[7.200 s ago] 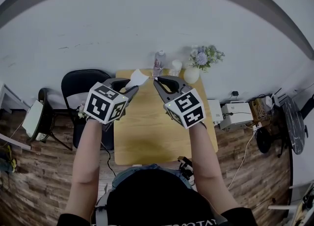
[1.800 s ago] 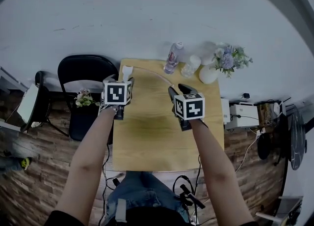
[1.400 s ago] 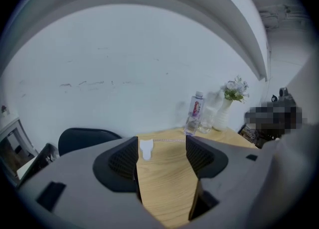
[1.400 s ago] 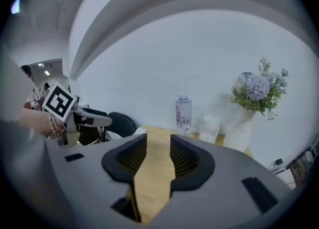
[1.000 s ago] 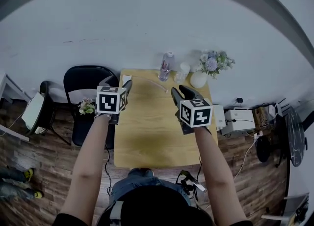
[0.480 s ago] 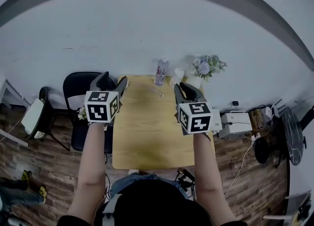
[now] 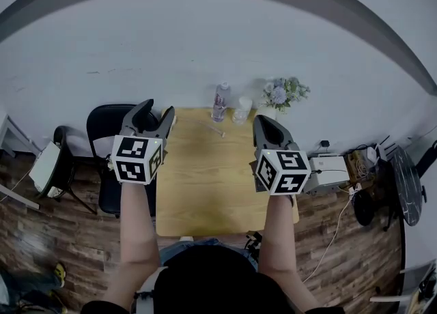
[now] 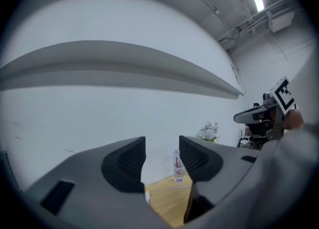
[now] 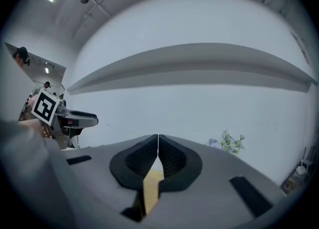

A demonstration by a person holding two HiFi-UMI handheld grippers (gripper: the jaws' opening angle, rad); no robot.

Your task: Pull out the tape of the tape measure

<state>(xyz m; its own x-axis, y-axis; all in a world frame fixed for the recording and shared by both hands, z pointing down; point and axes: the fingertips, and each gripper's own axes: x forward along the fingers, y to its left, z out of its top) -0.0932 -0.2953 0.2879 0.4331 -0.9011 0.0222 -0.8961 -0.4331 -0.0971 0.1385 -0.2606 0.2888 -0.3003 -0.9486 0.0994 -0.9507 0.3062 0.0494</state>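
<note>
1. Two grippers hover above the wooden table (image 7: 212,183), pointing at the wall. The left gripper (image 7: 158,106) has its jaws apart and closing on nothing, and the right gripper (image 7: 259,120) is clenched empty.
2. Extended tape (image 7: 213,129) lies untouched near the table's far edge.
3. Beyond it stand a bottle (image 7: 220,101) and flowers (image 7: 281,92), with a black chair (image 7: 106,121) to the left.

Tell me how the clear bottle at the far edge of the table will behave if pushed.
The bottle stands upright, tall and narrow, so a push near its cap would probably tip it. It looks round, so once down it may roll on the table. Its fill level is too small to read, so its weight is uncertain.
</note>
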